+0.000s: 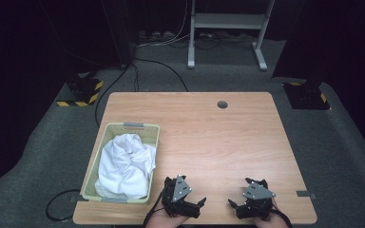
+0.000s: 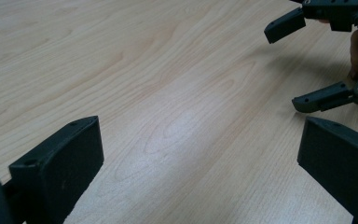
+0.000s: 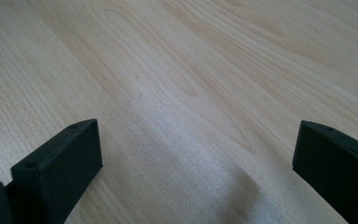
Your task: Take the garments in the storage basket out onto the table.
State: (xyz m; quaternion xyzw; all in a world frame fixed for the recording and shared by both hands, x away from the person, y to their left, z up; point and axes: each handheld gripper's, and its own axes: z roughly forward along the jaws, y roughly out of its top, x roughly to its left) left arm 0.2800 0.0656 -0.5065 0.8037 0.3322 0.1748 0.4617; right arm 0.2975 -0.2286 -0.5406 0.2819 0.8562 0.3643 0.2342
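White cloth (image 1: 125,166) sits bunched in the green basket (image 1: 105,133) by the counter's (image 1: 218,137) left edge. Left gripper (image 1: 200,203) and right gripper (image 1: 232,204) rest at the near edge, jaws released, nothing held. Looks like the start; next move is probably reaching left for the cloth. No readable labels.

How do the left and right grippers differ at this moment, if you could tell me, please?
The left gripper sits nearer the green basket of white cloth, with its jaws pointing rightward; the right gripper sits farther from it, with jaws pointing leftward. Only the left gripper's camera catches the other gripper. Both are open, empty, and low over the wooden table near its front edge.
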